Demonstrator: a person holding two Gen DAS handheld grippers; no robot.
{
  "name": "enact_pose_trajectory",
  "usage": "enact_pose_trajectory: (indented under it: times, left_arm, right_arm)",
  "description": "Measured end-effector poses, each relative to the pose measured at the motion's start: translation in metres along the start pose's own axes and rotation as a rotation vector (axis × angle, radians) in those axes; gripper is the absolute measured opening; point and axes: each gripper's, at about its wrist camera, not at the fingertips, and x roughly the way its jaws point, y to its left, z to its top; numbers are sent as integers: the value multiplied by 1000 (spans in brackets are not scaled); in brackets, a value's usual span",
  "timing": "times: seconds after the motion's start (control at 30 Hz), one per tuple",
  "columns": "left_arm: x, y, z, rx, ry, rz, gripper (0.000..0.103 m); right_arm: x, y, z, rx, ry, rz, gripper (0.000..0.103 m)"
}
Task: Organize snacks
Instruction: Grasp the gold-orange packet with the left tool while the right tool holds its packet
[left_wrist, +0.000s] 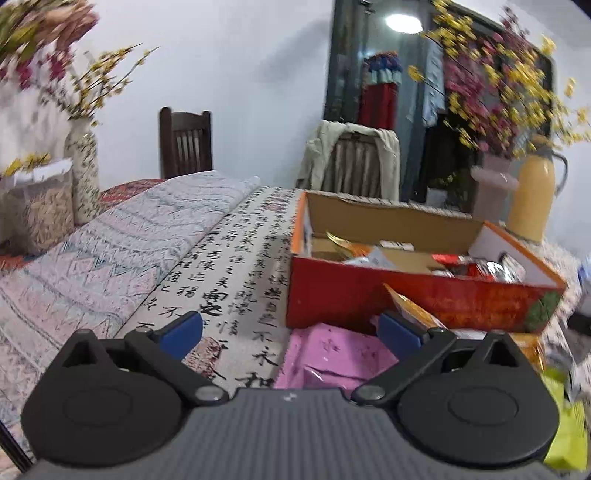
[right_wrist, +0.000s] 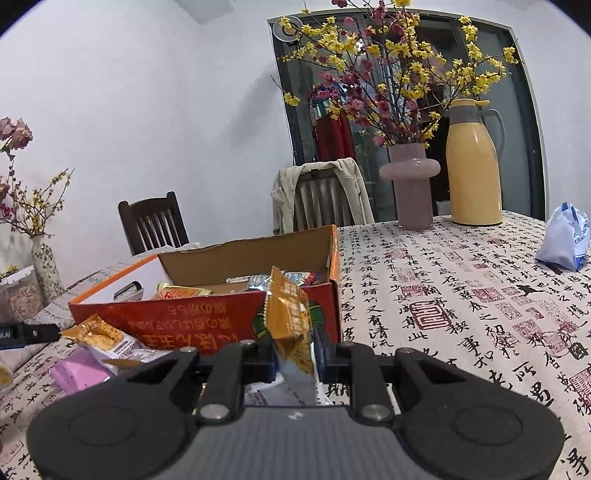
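A red and orange cardboard box stands on the table with several snack packets inside. My right gripper is shut on an orange snack packet, held upright just in front of the box's near wall. My left gripper stands open above the tablecloth, left of the box's near corner, nothing between its blue pads. A pink packet lies on the cloth below it. An orange packet leans by the box.
The calligraphy tablecloth spreads to the right. A pink vase of flowers, a yellow thermos jug and a white bag stand at the back right. Two chairs are behind the table. A green packet lies at right.
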Motion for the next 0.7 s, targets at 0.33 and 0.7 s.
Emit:
enact_pose_trajectory:
  times: [0.33,0.7]
  left_arm:
    - [-16,-33,16,47,2,-82,103]
    - [28,-58,24,-12,187,-107,68]
  right_arm:
    - [-2,-2,-1,17,-11,16,19]
    - [-5,-4,-3,28,-23,35,19]
